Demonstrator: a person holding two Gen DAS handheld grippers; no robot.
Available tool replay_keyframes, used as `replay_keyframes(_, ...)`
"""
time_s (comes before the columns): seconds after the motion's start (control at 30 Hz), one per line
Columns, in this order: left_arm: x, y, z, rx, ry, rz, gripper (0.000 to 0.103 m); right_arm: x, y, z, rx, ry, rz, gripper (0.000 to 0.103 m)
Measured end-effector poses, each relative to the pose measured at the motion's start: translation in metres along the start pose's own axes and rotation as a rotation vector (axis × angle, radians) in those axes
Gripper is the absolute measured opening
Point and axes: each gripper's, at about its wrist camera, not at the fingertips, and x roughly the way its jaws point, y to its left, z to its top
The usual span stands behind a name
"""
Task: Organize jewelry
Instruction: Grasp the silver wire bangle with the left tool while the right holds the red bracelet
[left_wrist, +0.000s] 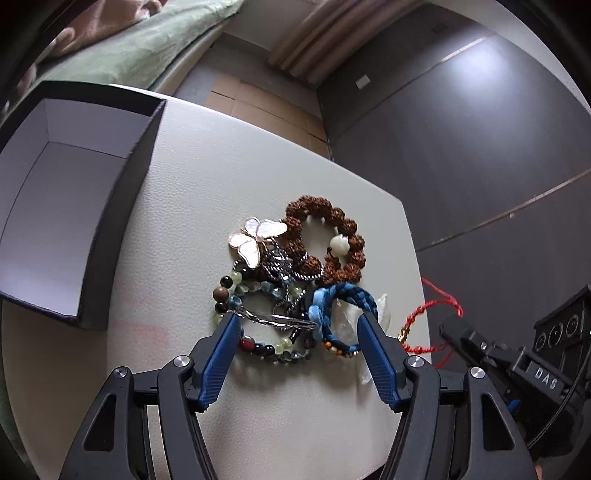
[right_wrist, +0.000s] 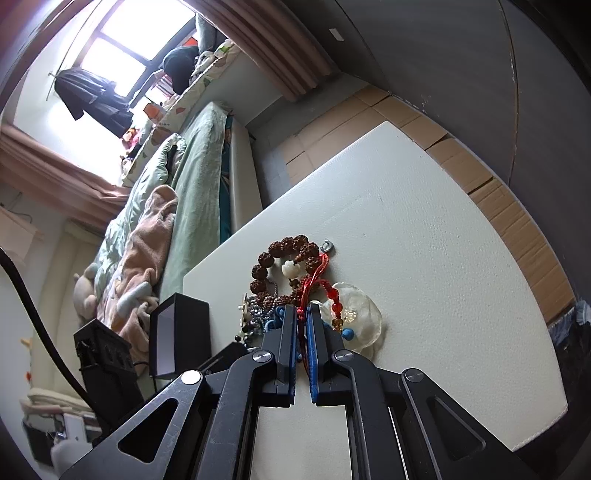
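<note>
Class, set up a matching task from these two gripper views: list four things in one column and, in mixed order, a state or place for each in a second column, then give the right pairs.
Things
1. left gripper
2. right gripper
3. black box
4. butterfly brooch

States or places
A. lies on the pile beside the brown bead bracelet
B. jaws closed on the red cord
C. stands open with nothing visible inside
D. jaws wide apart over the jewelry pile

Pairs: 1-D, 2-B, 3-C, 4-A
</note>
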Motion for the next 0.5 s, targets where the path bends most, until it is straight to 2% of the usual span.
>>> replay_keyframes(0.13,0.001,0.006,0.001,-0.044,-0.002,-0.02,0.066,0.0,0.0,-0.001,-0.001,0.001,-0.002,0.007)
replay_keyframes(0.17,0.002,0.008,0.001,-0.049,-0.005,-0.015,0.061,0.0,0.0,-0.001,-0.001,0.001,-0.002,0.007)
replay_keyframes(0.2,0.002,0.008,0.001,-0.049,-0.006,-0.008,0.048,0.0,0.0,-0.001,-0.002,0.001,-0.002,0.007)
replay_keyframes(0.23,0.005,0.008,0.0,-0.049,0.002,0.006,0.042,0.0,0.0,-0.001,-0.002,0.001,-0.002,0.007)
replay_keyframes(0.3,0.009,0.01,-0.001,-0.064,0.023,-0.02,0.03,0.0,0.0,-0.001,-0.004,0.002,-0.004,0.007)
replay_keyframes(0.4,0.012,0.008,-0.004,-0.07,0.038,-0.042,0.017,0.001,-0.001,-0.002,-0.005,0.004,-0.006,0.007)
replay_keyframes(0.5,0.013,0.006,-0.005,-0.064,0.031,-0.037,0.008,0.001,0.0,-0.002,-0.006,0.004,-0.006,0.007)
